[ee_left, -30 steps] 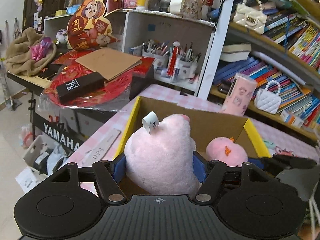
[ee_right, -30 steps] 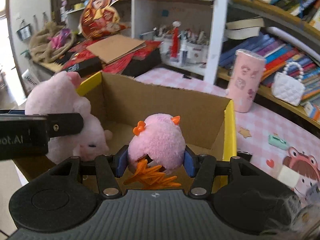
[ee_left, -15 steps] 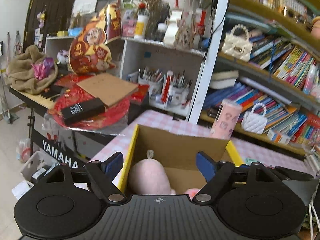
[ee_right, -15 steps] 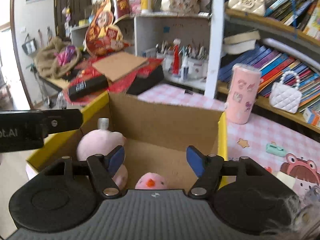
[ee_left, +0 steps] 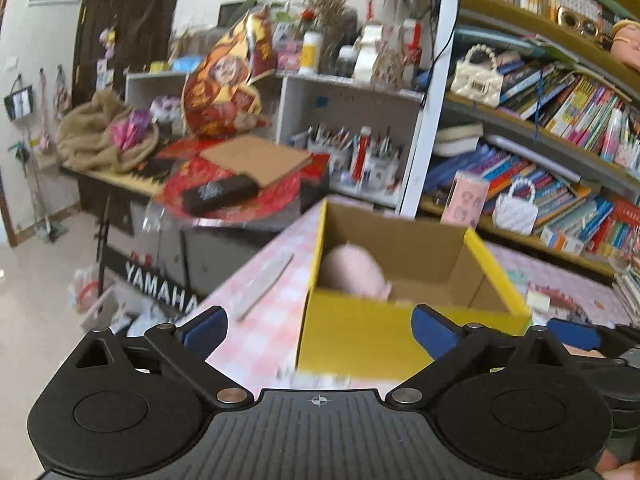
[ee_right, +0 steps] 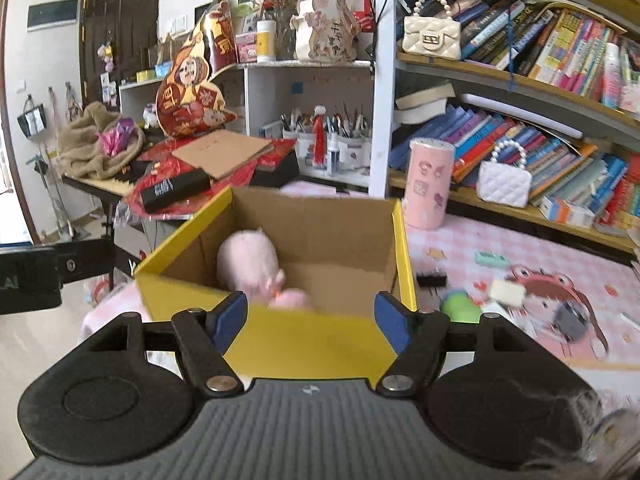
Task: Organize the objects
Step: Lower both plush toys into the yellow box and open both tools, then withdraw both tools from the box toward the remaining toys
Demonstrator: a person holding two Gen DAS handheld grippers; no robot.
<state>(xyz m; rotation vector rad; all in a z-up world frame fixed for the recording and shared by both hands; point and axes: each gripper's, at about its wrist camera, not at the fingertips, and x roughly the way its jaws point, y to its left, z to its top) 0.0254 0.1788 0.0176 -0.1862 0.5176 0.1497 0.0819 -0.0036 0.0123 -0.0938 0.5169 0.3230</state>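
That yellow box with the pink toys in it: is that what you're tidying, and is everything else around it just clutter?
Part of the job:
- yellow box
- big pink plush inside it
- small pink plush inside it
- left gripper and right gripper, both open and empty

Just lying about:
- pink tumbler
- white quilted purse
- green ball
- cardboard sheet

Both views are evenly and fairly brightly lit, with soft shadows and no harsh glare. Daylight spills in at the far left edge of the right wrist view. Fisheye distortion bends the bookshelves (ee_right: 520,80) and the dark door (ee_left: 128,28) into curves, and the corners go black. Motion blur smears the box (ee_left: 360,336) in both views, and the pink checked worktop (ee_right: 500,248) at its right side.
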